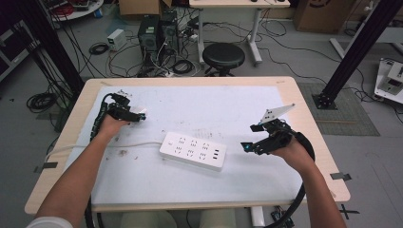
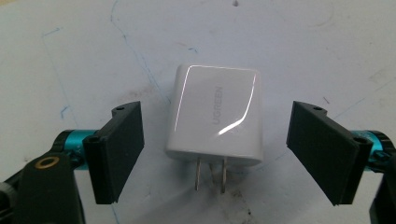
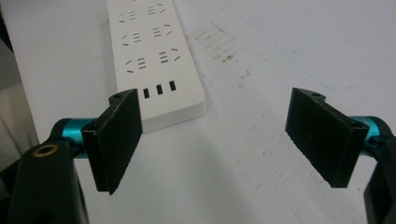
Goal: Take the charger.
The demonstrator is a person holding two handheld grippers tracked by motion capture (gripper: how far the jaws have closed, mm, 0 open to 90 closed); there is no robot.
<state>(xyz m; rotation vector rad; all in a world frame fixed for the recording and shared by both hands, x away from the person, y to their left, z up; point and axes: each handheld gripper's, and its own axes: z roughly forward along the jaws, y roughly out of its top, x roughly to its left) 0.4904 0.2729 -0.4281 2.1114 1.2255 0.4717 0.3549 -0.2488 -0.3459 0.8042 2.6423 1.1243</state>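
A white UGREEN plug charger point(image 2: 215, 112) lies flat on the white mat, its two prongs pointing toward the camera. My left gripper point(image 2: 217, 151) straddles it with both black pads a gap away from its sides, so it is open. In the high view this gripper point(image 1: 138, 115) sits at the mat's left with the charger point(image 1: 143, 113) at its tips. A white power strip point(image 1: 192, 150) lies in the middle. My right gripper point(image 1: 249, 137) hovers to the strip's right, open and holding nothing. In the right gripper view the strip point(image 3: 149, 56) lies beyond the left jaw of the right gripper point(image 3: 217, 140).
The white mat point(image 1: 214, 104) covers most of a wooden table point(image 1: 309, 118). The strip's white cord point(image 1: 119, 145) runs left across the mat to the table's left edge. A black stool point(image 1: 223, 56), cables and equipment stand on the floor beyond the far edge.
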